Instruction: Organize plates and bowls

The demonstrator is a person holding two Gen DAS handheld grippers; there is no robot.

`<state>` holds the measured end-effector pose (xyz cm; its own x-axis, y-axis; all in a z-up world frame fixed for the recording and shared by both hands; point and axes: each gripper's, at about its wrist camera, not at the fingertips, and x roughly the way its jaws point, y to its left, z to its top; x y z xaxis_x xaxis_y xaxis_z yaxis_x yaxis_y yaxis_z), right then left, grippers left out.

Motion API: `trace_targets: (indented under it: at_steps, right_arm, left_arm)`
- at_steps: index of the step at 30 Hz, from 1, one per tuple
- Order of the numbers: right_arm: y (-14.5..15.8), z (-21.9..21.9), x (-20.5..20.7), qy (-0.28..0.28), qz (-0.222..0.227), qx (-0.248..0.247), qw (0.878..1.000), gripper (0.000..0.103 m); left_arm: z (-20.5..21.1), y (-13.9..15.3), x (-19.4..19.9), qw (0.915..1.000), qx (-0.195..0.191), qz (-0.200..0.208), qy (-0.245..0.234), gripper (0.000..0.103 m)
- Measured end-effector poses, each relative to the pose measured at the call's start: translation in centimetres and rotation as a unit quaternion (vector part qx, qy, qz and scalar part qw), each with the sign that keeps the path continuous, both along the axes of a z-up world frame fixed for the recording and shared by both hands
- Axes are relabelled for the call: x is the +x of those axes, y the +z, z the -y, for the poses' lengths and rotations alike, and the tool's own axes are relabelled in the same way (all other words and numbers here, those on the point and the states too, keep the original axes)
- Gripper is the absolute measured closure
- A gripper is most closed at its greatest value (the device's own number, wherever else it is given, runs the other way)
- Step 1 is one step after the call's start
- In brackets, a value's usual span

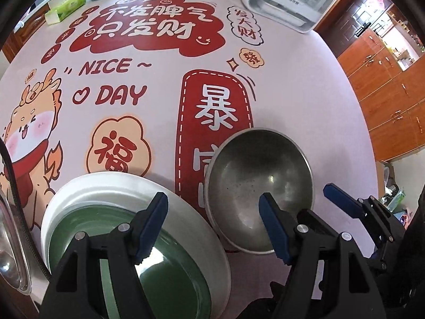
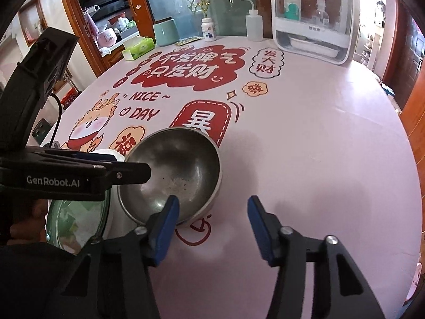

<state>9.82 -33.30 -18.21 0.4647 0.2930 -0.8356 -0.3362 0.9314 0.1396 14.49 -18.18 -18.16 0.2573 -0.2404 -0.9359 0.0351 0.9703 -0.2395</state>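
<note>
Steel bowl [image 1: 259, 186]: upright on the bench [image 1: 159, 101], empty, dull inside with some specks; sits on the red printed panel of the cloth, just beside the white plate.
White plate [image 1: 186, 202]: flat on the bench at the near left, carrying a green dish [image 1: 114, 234] inside it; the two look nested already.
Glass dish [image 1: 10, 239]: only an edge shows at far left of the left wrist view; cannot tell what it rests on.
Left claw [image 1: 212, 228]: fingers apart, clamped on nothing; one blue pad hangs over the green dish, the other over the near rim of the steel bowl. Whether either pad touches, cannot tell.
Right claw [image 2: 212, 228]: fingers apart, nothing between them but bare cloth; left pad sits at the bowl's near rim, right pad well clear over the bench.
Step in hand (judgement): taking the steel bowl by its near rim, probably to set it with the plate stack.
Doing it well (judgement): straddle the rim, one pad inside and one outside, before closing; the thin polished wall will likely slip, so seat the pads deep.
Lift: keep the bowl level and clear the plate's edge.
Risk: two claws crowd the same rim; let one yield.
Clutter: tissue box [image 2: 138, 47], bottles and storage case [image 2: 310, 18] stand far off, no hindrance.
</note>
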Motion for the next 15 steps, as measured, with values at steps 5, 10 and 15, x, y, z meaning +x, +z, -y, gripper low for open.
trace_targets:
  at_steps: [5,10,15]
  right_arm:
    - [-0.7,0.2,0.7,0.005,-0.011,0.004,1.000,0.061]
    - [-1.1,0.2,0.9,0.007,-0.021,0.008,1.000,0.069]
    - [-1.4,0.4,1.1,0.003,-0.028,0.011,1.000,0.076]
  left_arm:
    - [0.3,-0.9,0.7,0.9999,0.005,-0.014,0.000,0.044]
    - [0.5,-1.7,1.0,0.9996,0.005,-0.028,-0.003,0.054]
    - [0.8,-2.2,1.2,0.9994,0.002,-0.035,-0.008,0.070]
